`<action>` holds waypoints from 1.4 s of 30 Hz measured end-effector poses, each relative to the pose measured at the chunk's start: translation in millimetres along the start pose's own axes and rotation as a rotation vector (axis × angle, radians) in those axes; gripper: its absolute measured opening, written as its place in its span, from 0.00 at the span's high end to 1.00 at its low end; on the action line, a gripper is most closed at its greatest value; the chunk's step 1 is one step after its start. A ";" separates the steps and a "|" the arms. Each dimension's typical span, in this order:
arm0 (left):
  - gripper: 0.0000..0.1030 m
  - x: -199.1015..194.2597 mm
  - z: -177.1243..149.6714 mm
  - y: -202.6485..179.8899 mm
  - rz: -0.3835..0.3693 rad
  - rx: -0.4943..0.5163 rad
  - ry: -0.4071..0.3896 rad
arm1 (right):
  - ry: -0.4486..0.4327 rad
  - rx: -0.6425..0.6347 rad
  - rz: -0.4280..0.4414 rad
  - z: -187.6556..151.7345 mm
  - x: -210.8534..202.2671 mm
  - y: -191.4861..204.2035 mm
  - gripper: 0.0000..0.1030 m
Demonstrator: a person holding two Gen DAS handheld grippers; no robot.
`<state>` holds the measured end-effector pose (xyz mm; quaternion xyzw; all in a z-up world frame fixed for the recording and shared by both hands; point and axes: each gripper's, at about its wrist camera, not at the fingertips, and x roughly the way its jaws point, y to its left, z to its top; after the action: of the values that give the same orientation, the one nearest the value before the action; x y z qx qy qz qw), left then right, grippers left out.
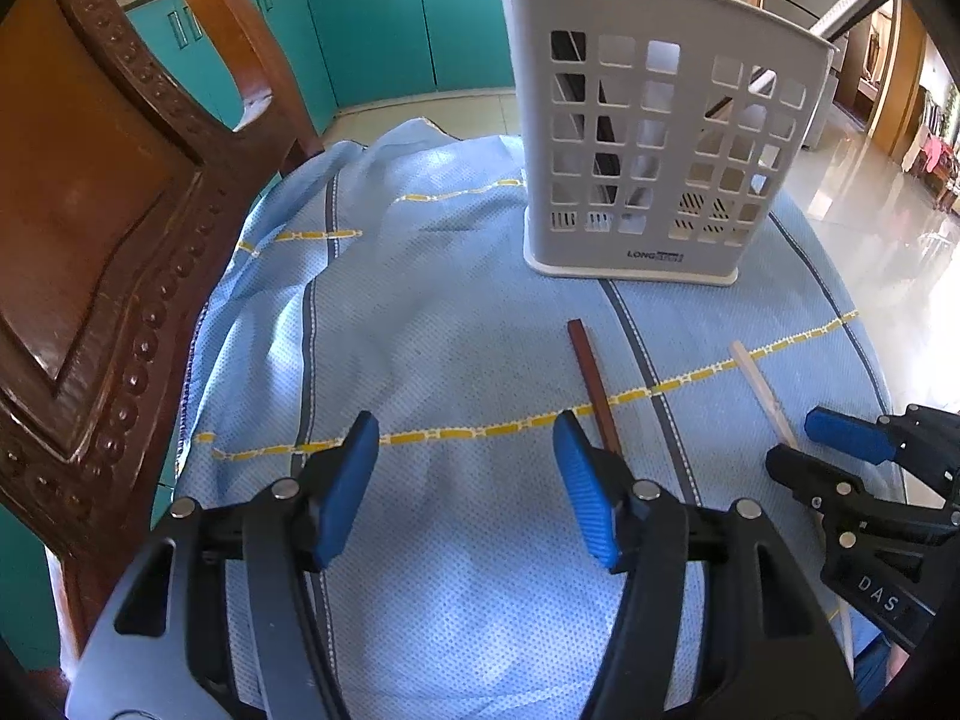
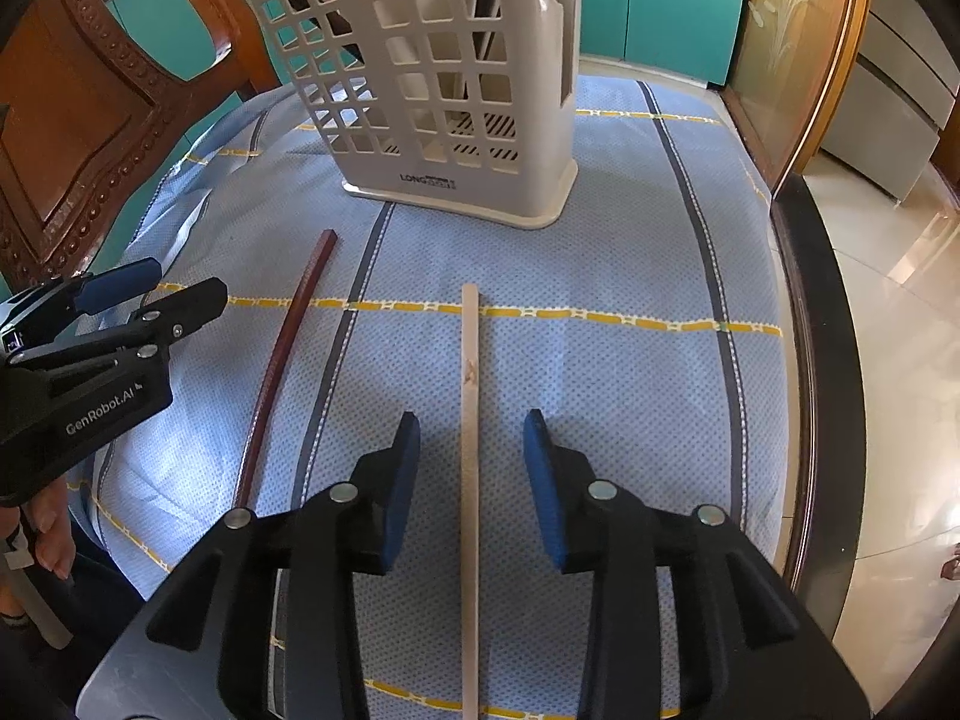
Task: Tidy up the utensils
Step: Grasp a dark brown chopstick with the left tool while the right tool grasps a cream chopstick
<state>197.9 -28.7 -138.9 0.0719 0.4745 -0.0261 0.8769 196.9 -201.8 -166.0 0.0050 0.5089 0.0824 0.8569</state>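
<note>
A pale wooden chopstick (image 2: 470, 420) lies lengthwise on the blue cloth between the fingers of my right gripper (image 2: 471, 426), which is open, its blue pads clear of the stick on both sides. A red-brown chopstick (image 2: 282, 360) lies to its left. In the left wrist view my left gripper (image 1: 465, 438) stands open over bare cloth, and the red-brown chopstick (image 1: 594, 384) passes just behind its right finger. The white slotted utensil holder (image 1: 660, 120) stands upright at the far side with dark utensils in its left compartment. The right gripper (image 1: 804, 444) straddles the pale chopstick (image 1: 762, 384).
A carved wooden chair (image 1: 90, 210) stands close on the left, against the cloth's edge. The blue cloth (image 2: 600, 240) covers the table, whose dark rim (image 2: 804, 300) runs along the right. The left gripper (image 2: 186, 285) and a hand (image 2: 48, 534) show at the left. Teal cabinets stand behind.
</note>
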 end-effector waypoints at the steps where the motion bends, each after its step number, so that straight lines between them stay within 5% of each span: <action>1: 0.40 -0.4 0.5 -0.3 0.001 0.001 0.001 | 0.000 0.001 0.001 0.1 0.2 -0.2 0.65; 17: 0.37 7.2 -0.9 -1.3 -0.003 0.023 0.030 | -0.055 -0.071 -0.097 0.7 5.9 8.8 0.64; 20: 0.37 8.0 -1.3 -1.3 -0.003 0.028 0.033 | -0.059 -0.069 -0.087 0.5 5.0 9.2 0.92; 21: 0.37 8.5 -1.7 -1.5 -0.003 0.029 0.035 | -0.056 -0.062 -0.080 0.6 4.6 8.3 0.93; 34: 0.37 9.4 -2.3 -4.2 -0.017 0.036 0.046 | -0.046 0.040 -0.060 4.4 -0.7 -13.4 0.94; 42: 0.37 16.8 -6.6 -8.3 -0.117 0.016 0.090 | -0.037 0.038 -0.053 3.9 -0.3 -12.6 0.94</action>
<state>200.7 -35.5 -157.4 0.0522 0.5166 -0.0779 0.8511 201.9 -214.0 -165.1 0.0091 0.4943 0.0500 0.8678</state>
